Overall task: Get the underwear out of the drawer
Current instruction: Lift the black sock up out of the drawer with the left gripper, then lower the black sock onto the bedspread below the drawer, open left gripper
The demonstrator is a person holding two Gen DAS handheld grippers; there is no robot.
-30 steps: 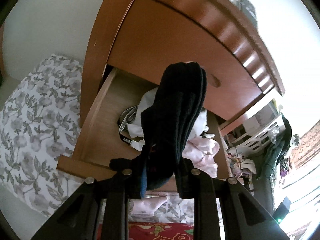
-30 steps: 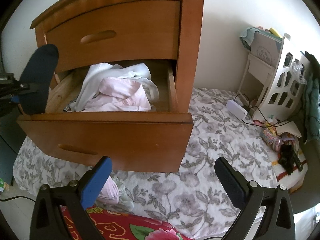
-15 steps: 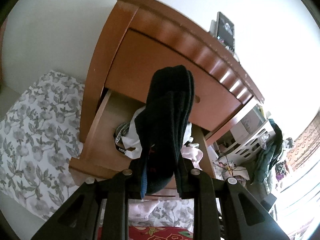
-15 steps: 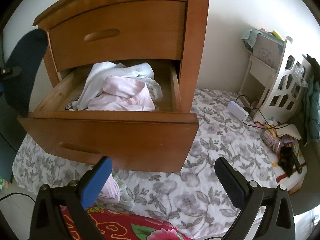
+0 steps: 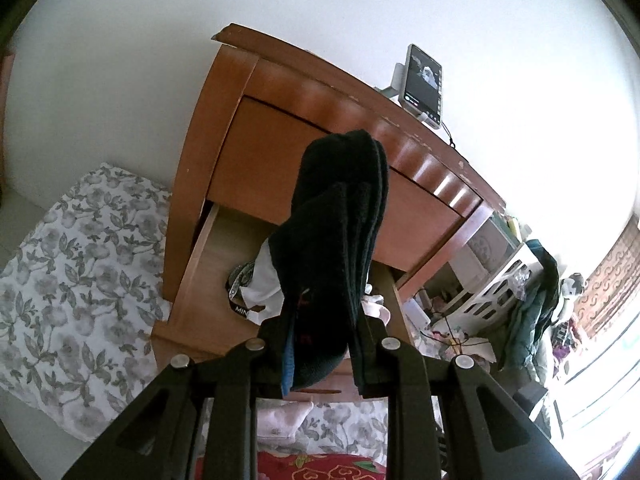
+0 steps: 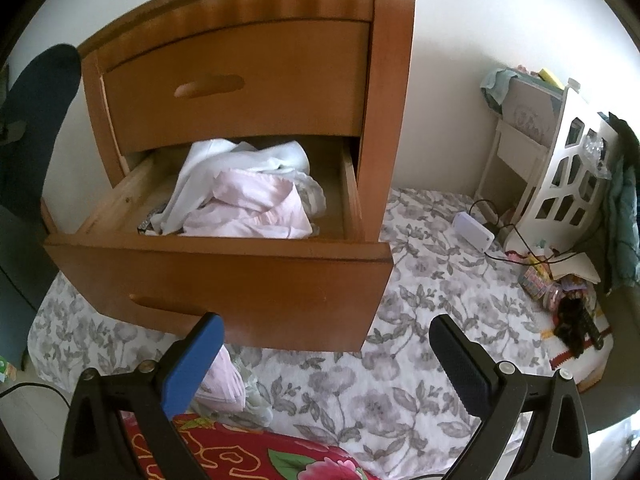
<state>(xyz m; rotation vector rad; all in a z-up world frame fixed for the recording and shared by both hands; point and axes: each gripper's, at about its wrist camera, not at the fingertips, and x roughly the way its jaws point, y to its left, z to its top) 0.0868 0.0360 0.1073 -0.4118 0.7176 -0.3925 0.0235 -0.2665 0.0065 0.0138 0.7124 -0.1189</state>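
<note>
Left tool [image 5: 320,354] is clamped on a dark garment [image 5: 340,240] held clear above the open drawer [image 6: 224,276], right tool [image 6: 326,356] gapes empty, and white and pink garments [image 6: 244,196] remain inside.

Glossy varnished wood nightstand [image 6: 248,92]; matt black knitted cloth garment [image 5: 336,248]; soft pink cloth [image 6: 248,212] in the drawer [image 6: 224,276].

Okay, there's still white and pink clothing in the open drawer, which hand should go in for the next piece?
Probably the right. The right gripper is open and empty, facing the open drawer with the pink garment in front of it. The left gripper is shut on a black garment.
</note>
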